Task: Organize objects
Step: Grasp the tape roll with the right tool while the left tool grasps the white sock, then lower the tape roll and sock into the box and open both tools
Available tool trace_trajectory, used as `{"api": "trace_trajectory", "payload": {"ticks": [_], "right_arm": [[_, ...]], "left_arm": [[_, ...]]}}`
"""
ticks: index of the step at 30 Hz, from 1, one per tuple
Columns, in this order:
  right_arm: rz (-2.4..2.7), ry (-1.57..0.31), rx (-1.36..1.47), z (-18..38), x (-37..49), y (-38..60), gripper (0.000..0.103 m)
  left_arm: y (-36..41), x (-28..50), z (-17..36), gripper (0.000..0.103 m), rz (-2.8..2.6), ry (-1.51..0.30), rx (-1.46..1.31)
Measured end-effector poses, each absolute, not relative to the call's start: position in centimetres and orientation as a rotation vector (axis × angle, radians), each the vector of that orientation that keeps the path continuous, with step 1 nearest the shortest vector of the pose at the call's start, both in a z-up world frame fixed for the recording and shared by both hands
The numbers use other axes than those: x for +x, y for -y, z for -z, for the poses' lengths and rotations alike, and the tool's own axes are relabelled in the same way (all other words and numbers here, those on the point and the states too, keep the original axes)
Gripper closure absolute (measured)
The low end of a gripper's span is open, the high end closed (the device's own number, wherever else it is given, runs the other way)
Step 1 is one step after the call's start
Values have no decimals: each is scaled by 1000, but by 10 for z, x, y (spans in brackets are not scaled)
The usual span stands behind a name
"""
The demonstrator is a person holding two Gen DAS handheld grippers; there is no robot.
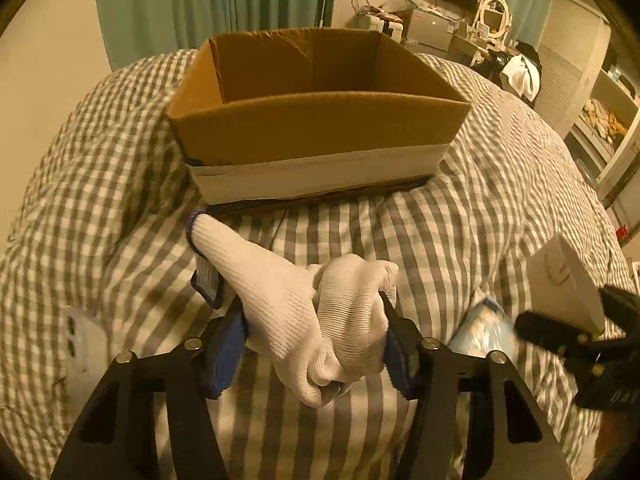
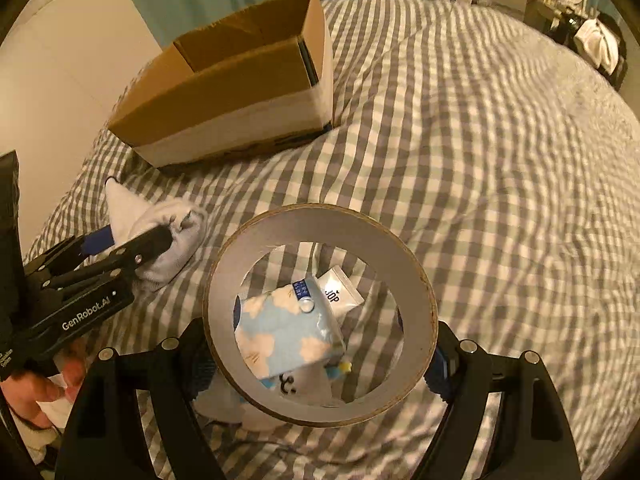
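Observation:
My left gripper [image 1: 312, 332] is shut on a white knit glove [image 1: 304, 312] and holds it above the checked bedspread, in front of an open cardboard box [image 1: 316, 128]. In the right wrist view the same gripper [image 2: 160, 236] and glove [image 2: 164, 236] show at the left, near the box [image 2: 240, 92]. My right gripper [image 2: 320, 356] is shut on a wide tape roll [image 2: 320, 312], held upright over a blue cloud-print tissue pack [image 2: 284, 332] and a white tube [image 2: 340, 292]. The roll and right gripper also show at the right of the left wrist view [image 1: 560, 284].
The checked bedspread [image 2: 480, 200] stretches to the right. A white phone [image 1: 84, 344] lies left of my left gripper. Green curtains [image 1: 200, 0] hang behind the box. A desk with a mirror [image 1: 492, 12] and shelves stand beyond the bed.

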State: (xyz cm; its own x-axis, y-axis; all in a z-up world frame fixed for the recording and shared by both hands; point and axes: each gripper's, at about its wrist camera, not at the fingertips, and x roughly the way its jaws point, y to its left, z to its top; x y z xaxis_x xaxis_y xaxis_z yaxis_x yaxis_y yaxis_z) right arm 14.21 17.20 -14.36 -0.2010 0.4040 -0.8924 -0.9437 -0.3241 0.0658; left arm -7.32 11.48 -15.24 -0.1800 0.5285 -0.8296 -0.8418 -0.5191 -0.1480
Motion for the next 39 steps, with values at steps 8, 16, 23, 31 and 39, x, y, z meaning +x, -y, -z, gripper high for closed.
{"api": "trace_trajectory", "payload": {"ticks": [8,16,23,31,39], "right_arm": [[-1747,-719,-985,110,125,-143,22],[-1775,-667,-969,84,102,-129,22],[-1812,-606,-925,40,83,-97,22],[-1852,-502,-872,-13,62,-94,22],[-1887,-428,-810,-58,44,-124,22]], "left_arm": [[-79,-65,129,57,-1826,-425,-1093],[-46,-54,96,57,-1822,-435,-1027],[-24,-54,49,57,-1863,-421,-959],[-30,-70,-7,57,-1898,-388,-879],[-65,-102,-47,57,-1940,-371,-810]]}}
